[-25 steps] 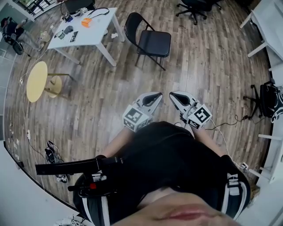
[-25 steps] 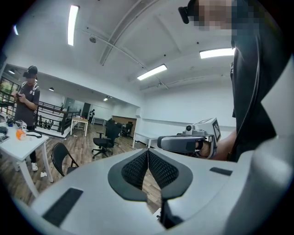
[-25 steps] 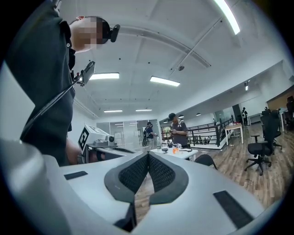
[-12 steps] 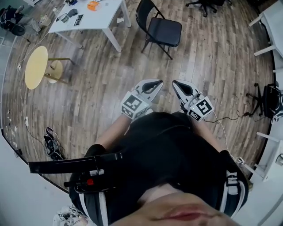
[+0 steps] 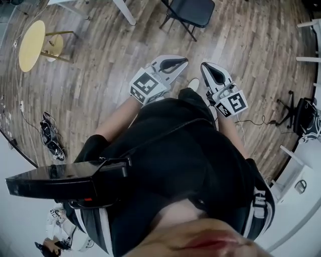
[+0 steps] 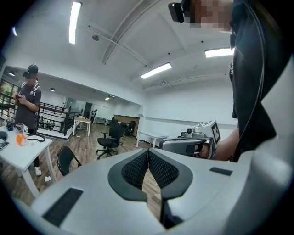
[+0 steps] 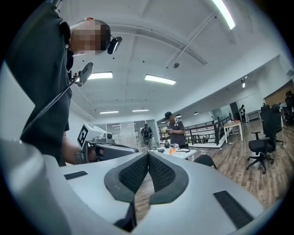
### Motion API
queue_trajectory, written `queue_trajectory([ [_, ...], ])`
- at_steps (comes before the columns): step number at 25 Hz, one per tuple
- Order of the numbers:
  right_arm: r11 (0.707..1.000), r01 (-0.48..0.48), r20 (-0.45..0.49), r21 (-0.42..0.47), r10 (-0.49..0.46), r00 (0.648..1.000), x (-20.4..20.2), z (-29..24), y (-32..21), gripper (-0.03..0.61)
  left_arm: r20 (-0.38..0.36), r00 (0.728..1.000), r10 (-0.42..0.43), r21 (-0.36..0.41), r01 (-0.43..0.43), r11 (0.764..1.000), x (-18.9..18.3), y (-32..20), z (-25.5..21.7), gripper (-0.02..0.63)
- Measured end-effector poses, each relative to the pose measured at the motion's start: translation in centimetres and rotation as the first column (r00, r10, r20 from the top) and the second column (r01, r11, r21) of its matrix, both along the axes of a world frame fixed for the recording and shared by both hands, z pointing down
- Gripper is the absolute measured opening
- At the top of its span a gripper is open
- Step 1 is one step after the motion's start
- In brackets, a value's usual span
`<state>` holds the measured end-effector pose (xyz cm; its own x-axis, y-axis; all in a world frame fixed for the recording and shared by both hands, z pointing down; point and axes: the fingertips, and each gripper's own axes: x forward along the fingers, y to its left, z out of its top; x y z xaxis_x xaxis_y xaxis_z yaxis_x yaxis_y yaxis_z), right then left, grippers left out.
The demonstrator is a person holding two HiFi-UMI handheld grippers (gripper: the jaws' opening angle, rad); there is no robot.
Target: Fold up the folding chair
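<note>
Wood-plank floor [image 5: 100, 75] of an open office fills the head view, with the chair [image 5: 196, 10] standing unfolded at the top edge, seat down and legs spread, well apart from both grippers. A white table [image 5: 124, 11] leg stands near the chair on its left side, and a yellow stool [image 5: 31, 44] stands farther left. The left gripper [image 5: 185, 60] and right gripper [image 5: 203, 65] are held side by side in front of the person's body, pointing toward the chair. Each gripper view shows the ribbed pads pressed together with nothing between them, so both grippers are closed and empty. The chair's back shows low and small in the left gripper view, to the left of the jaws, and in the right gripper view just right of them. The task appears to be at the approach stage, with the fold not yet begun. Likely faults from here are four. Arriving with the jaws closed would leave nothing to grip with, so they must part before the frame is reached. A grip on the seat alone, rather than on back and seat together, could tip or drag the chair across the smooth planks instead of collapsing it. The nearby table leg could block the frame as it swings flat. A cable [image 5: 251, 122] trailing on the floor at the right could catch a foot during the walk.
</note>
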<state>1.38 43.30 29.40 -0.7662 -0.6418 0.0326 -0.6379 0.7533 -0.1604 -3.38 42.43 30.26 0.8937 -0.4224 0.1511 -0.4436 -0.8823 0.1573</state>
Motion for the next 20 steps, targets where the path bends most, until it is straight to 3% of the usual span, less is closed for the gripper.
queue_trajectory([
  [13,0.988,0.148,-0.036,0.046,-0.146,0.989,10.2,-0.3,-9.6,0.012,0.010,0.994,-0.110,-0.017,0.110,0.994,12.3,-9.8,-1.1,0.006],
  [20,0.984,0.173,-0.024,0.036,-0.172,0.985,13.4,0.2,-13.5,0.012,0.031,0.987,-0.160,-0.040,0.161,0.986,14.9,-13.4,-0.5,0.006],
])
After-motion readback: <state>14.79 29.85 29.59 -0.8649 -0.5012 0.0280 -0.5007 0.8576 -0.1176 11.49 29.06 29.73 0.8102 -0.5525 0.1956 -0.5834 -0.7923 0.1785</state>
